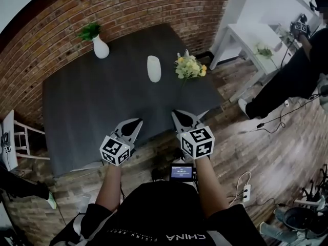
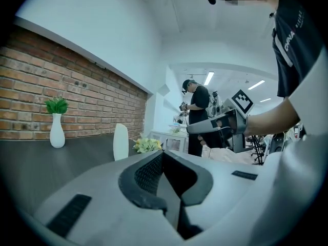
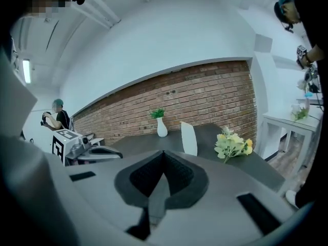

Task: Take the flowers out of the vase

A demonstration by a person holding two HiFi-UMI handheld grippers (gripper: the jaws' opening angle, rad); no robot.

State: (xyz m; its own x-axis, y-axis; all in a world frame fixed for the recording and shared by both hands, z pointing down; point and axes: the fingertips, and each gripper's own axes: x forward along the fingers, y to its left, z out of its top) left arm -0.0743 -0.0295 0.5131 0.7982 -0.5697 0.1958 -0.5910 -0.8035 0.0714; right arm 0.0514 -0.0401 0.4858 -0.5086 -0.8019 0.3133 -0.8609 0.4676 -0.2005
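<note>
A plain white vase stands upright near the middle of the dark table, with nothing in it. A bunch of yellow and white flowers lies on the table just right of the vase, apart from it. Both show again in the right gripper view, the vase left of the flowers. My left gripper and right gripper hover side by side at the table's near edge, both shut with nothing in them. In the left gripper view the vase and flowers stand far ahead.
A second white vase with a green plant stands at the table's far left, by the brick wall. A white side table and a person in black are on the right. A white chair stands left; cables lie on the floor.
</note>
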